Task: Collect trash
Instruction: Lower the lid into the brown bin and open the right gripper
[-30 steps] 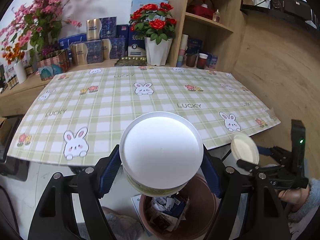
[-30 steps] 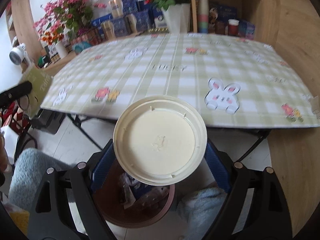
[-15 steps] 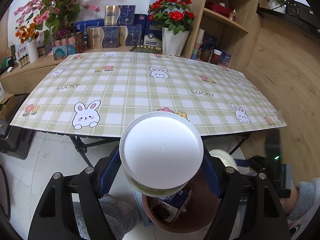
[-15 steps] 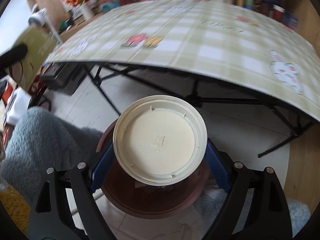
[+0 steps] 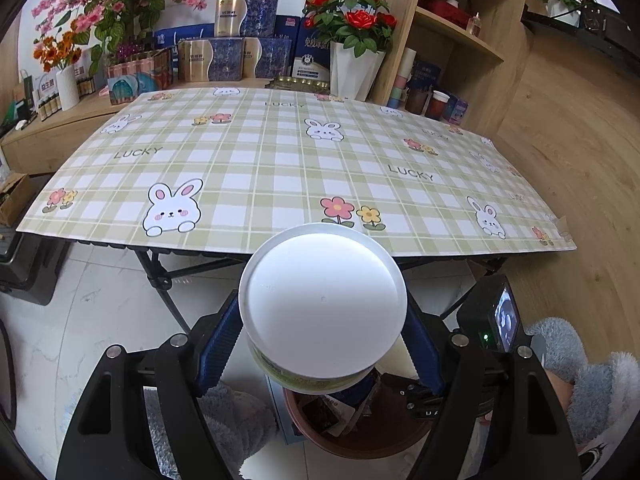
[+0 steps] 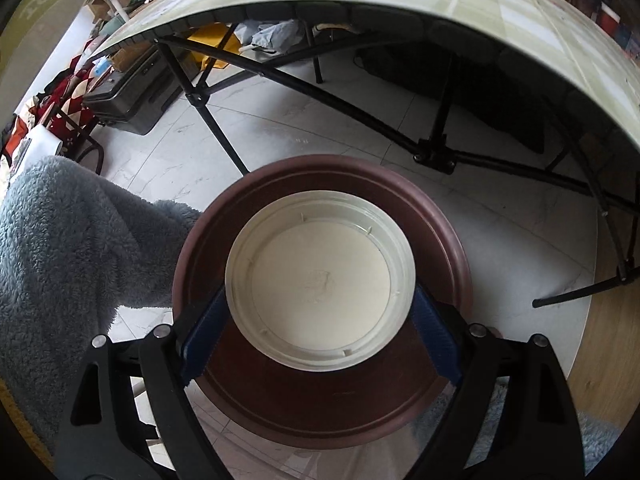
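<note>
so this looks like the drop-off step of the trash run. biggest thing first: the checked table (image 5: 280, 160) fills the upper half of the left wrist view with nothing on its cloth that i can see, so the leftovers seem to be the two bits in the grippers.

the brown bin (image 6: 320, 412) sits on the floor in front of the table edge, filling the centre of the right wrist view and peeking out at the bottom centre of the left one, with paper scraps already inside.

the left gripper (image 5: 324, 344) has its blue pads pinching a white tub (image 5: 323, 304) from both sides, bottom centre of frame, above and slightly left of the bin. the right gripper (image 6: 320, 336) is clamped on a cream lid (image 6: 319, 280), inside face toward the camera, held right over the bin mouth.

next move, i'd guess: open the right fingers so the lid falls in, then nudge the tub over the mouth and let go too.

view differences: only the left wrist shows the tabletop, the scraps, and the other gripper at lower right. only the right wrist shows the bin's full rim and how centred the lid is.
</note>
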`<state>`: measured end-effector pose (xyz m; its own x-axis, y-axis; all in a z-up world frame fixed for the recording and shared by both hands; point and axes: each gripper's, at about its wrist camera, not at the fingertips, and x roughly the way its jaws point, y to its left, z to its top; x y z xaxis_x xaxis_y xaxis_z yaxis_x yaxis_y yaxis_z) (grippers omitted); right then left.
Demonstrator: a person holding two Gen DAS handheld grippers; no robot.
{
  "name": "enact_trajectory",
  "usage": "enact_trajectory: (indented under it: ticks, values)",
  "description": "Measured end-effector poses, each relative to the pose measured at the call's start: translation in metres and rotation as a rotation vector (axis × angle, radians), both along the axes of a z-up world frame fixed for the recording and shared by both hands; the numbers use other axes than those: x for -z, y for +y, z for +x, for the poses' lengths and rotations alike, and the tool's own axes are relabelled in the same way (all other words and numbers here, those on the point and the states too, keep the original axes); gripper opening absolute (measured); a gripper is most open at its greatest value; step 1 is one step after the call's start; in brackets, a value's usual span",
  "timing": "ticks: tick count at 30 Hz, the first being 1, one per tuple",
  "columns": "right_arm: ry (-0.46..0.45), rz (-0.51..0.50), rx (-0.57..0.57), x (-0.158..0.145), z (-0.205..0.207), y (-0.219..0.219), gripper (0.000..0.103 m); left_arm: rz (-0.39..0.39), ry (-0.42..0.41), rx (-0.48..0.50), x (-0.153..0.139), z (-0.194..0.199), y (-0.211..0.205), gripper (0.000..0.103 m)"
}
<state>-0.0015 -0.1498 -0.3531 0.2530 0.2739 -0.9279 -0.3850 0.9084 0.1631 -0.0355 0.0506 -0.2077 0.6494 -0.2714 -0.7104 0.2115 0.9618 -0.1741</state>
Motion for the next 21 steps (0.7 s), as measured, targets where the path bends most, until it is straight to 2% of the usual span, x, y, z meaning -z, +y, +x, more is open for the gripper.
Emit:
enact_trajectory:
  ticks: [5, 7, 10, 15, 21]
  values:
    - [-0.002, 0.001, 0.032, 0.0, 0.003, -0.006, 0.088, 0.001, 0.018, 0.008, 0.006, 0.001, -0.004, 0.074]
    - [-0.012, 0.006, 0.046, -0.003, 0.003, -0.008, 0.094, 0.003, 0.02, 0.011, 0.007, 0.002, -0.004, 0.074]
    - [-0.038, 0.04, 0.067, -0.012, 0.002, -0.013, 0.096, 0.004, 0.027, 0.01, 0.01, 0.003, -0.004, 0.074]
    - [-0.122, 0.088, 0.114, -0.044, -0.001, -0.023, 0.097, 0.004, 0.051, 0.011, 0.016, 0.006, -0.005, 0.074]
    - [-0.255, 0.118, 0.188, -0.09, -0.003, -0.049, 0.097, 0.048, 0.09, 0.058, 0.034, 0.018, -0.019, 0.074]
